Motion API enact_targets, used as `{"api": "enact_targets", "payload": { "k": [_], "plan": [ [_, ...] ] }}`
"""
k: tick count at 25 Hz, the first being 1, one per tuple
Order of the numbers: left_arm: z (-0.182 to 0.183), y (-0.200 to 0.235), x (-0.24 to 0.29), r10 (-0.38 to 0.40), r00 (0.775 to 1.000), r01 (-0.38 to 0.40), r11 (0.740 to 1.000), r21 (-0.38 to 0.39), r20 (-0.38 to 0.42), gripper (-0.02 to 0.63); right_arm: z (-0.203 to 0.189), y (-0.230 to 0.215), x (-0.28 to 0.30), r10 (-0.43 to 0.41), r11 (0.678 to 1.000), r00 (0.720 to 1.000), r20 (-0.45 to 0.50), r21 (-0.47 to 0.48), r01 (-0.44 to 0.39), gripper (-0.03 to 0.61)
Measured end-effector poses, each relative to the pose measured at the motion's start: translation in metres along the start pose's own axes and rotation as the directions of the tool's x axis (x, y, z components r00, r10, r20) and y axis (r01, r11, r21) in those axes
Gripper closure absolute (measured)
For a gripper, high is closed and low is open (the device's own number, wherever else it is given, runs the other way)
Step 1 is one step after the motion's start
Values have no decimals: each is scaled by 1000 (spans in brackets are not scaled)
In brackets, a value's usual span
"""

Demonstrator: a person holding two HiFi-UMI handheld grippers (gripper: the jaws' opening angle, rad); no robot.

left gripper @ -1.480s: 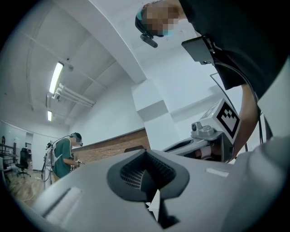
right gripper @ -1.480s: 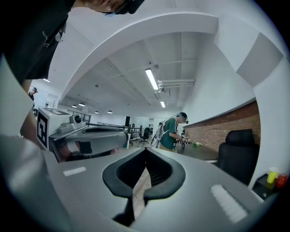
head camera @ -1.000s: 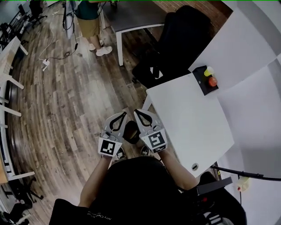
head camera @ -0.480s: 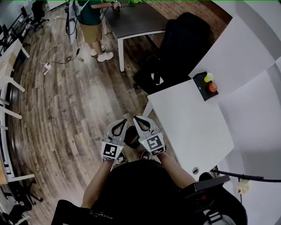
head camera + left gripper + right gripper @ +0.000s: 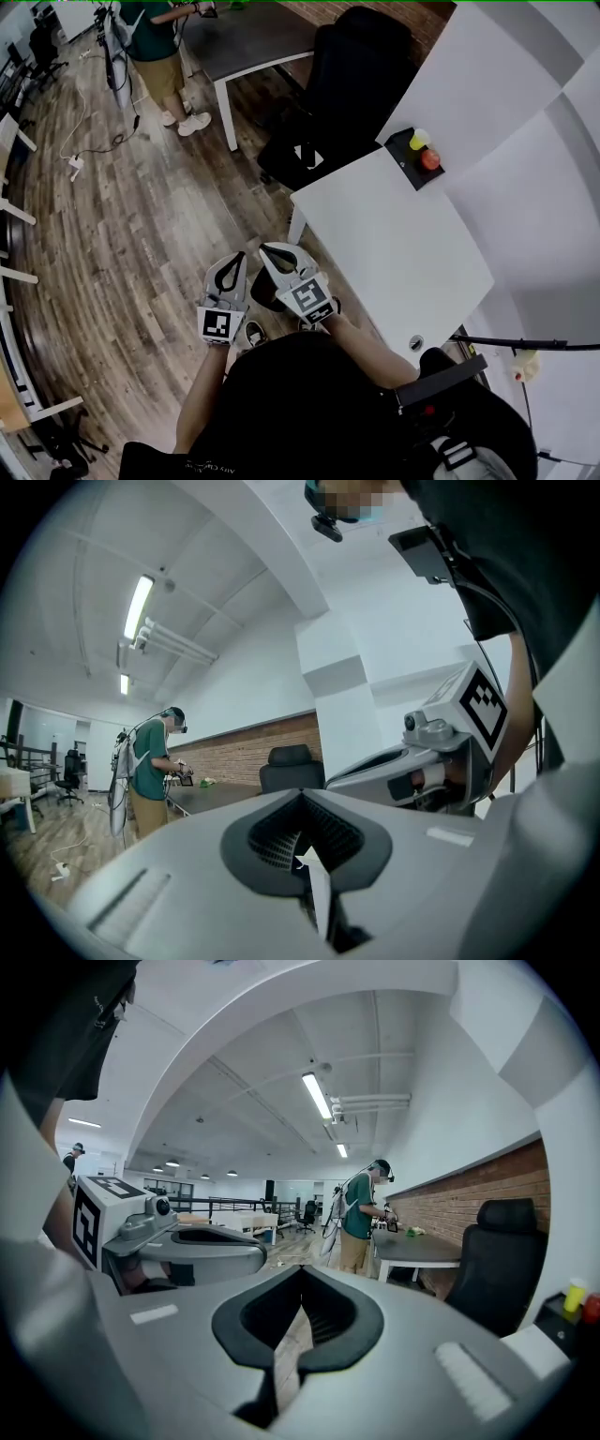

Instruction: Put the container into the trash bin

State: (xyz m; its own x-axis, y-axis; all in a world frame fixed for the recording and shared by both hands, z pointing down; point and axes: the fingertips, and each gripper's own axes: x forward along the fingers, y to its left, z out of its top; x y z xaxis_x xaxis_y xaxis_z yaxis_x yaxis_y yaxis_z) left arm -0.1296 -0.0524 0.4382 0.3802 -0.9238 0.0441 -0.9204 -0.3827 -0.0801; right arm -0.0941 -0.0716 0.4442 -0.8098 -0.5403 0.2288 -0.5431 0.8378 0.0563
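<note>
At the lower middle of the head view, close against a dark-clothed torso, held side by side: the left gripper (image 5: 234, 256) and the right gripper (image 5: 269, 248), both with tips toward the top of the frame. Beneath them, spread a wood-plank floor (image 5: 141, 234) across the whole left half. To the right, met the corner of a white table (image 5: 394, 244), carrying a black box (image 5: 411, 161) with a yellow button (image 5: 420, 139) and a red button (image 5: 430, 159) near its upper edge. At top centre, stood a black office chair (image 5: 347, 84) beside a dark table (image 5: 253, 42); at upper left, a person in a green shirt (image 5: 150, 42). In the right gripper view, ran a brick wall (image 5: 469, 1190) at right under long ceiling lights (image 5: 317, 1096).

Could not make out the container with certainty in any view. Saw only a dark round shape (image 5: 262, 295) low on the floor, between the two grippers and partly covered by the right one in the head view, just above a pair of shoes (image 5: 254, 332). Could not tell whether container or bin, nor its long axis, nor which way it pointed. Lay outside both pairs of jaws.

In the left gripper view, jaws clenched together on nothing, leaving a thin slit. In the right gripper view, likewise pressed together on nothing, with floor planks glimpsed through the slit.
</note>
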Motion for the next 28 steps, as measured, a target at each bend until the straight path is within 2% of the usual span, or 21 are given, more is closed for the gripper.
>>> {"api": "enact_targets", "payload": {
  "k": [14, 28],
  "plan": [
    [1, -2, -7, 1, 1000, -1, 1000, -5, -5, 617, 3, 10, -4, 18, 1000, 1000, -6, 6, -18, 563],
    [-13, 0, -12, 27, 1000, -27, 999, -22, -3, 616, -12, 14, -9, 4, 1000, 1000, -25, 9, -3, 563]
  ]
}}
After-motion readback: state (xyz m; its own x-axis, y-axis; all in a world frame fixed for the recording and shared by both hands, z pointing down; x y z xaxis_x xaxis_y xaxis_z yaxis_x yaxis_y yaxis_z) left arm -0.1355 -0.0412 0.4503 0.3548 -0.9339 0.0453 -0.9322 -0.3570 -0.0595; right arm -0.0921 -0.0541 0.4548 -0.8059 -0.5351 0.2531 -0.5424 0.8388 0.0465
